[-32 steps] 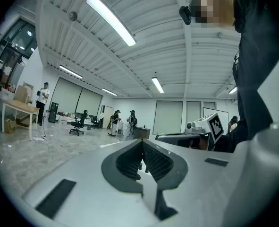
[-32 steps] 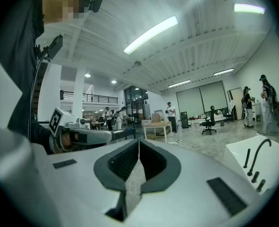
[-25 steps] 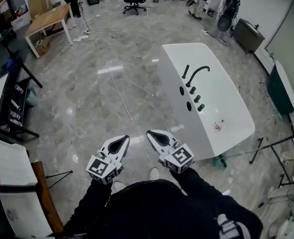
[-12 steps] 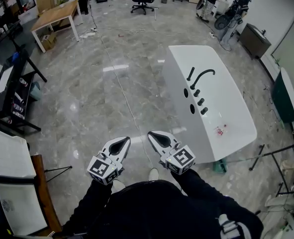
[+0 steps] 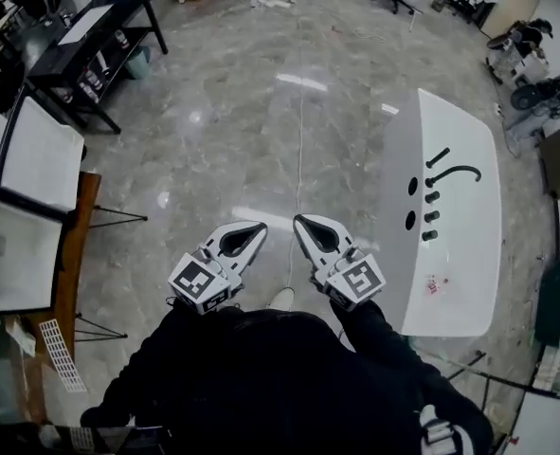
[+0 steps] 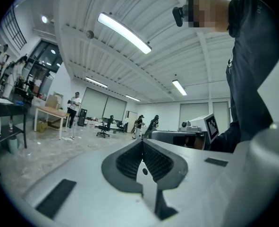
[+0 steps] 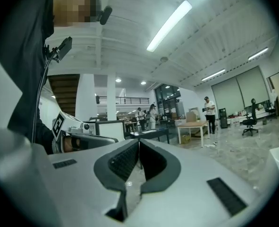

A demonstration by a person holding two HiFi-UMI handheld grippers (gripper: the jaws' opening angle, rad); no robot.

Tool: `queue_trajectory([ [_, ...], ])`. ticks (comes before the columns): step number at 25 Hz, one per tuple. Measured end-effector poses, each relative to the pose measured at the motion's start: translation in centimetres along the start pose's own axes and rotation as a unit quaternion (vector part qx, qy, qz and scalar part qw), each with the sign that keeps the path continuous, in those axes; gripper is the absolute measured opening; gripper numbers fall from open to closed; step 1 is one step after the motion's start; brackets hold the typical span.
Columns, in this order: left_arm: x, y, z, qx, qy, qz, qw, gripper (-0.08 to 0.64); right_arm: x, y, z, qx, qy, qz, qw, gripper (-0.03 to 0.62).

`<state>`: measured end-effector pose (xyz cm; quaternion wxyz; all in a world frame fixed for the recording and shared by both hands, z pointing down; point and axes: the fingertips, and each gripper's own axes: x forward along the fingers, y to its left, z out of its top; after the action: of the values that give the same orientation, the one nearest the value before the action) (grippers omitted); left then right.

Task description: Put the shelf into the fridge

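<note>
Since grey marble floor (image 5: 261, 140) fills most of the head view, everything else sits at the edges. White table (image 5: 460, 254) at right, black fittings on top. Two dark-framed white panels (image 5: 38, 154) at the left edge, with a small slatted white rack (image 5: 62, 356) lower left below them; can't tell which is the shelf. Both are well apart from the claws, off to their left. Left gripper (image 5: 259, 227) and right gripper (image 5: 301, 222) are lower centre, side by side, jaws fully together, nothing between them.

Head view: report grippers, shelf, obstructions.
Left gripper shut, empty. Right gripper shut, empty. No shelf held, fridge not made out. White table at right, cable on floor ahead.
</note>
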<state>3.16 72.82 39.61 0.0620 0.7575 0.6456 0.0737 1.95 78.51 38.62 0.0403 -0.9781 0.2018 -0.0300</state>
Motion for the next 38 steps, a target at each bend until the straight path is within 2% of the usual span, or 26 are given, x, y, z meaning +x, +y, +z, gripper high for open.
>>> queue_trajectory([
  [4,-3.7,1.0,-0.8,-0.010,-0.005,0.099,0.9950,0.006,2.5,3.2,-1.8,0.015,0.025,0.106,0.994,0.008],
  [10,-11.7,3.5,-1.1,-0.020,-0.004,0.202,0.9792,0.006,7.5,10.2,-2.8,0.023,0.034,0.209,0.977,0.008],
  [15,-19.3,4.9,-0.4,-0.025,-0.020,0.248,0.9682,0.006,11.6,18.5,-2.2,0.012,0.047,0.275,0.960,0.008],
  [24,-35.4,7.7,0.4,-0.025,-0.056,0.312,0.9481,0.006,19.4,33.8,-2.0,-0.007,0.056,0.345,0.937,0.008],
  [33,-54.2,9.9,-0.8,-0.033,-0.094,0.413,0.9051,0.006,26.8,51.4,-3.5,-0.027,0.061,0.441,0.895,0.006],
  [38,-62.3,9.7,-1.4,-0.037,-0.113,0.475,0.8721,0.006,28.9,59.8,-4.0,-0.038,0.055,0.516,0.854,0.006],
])
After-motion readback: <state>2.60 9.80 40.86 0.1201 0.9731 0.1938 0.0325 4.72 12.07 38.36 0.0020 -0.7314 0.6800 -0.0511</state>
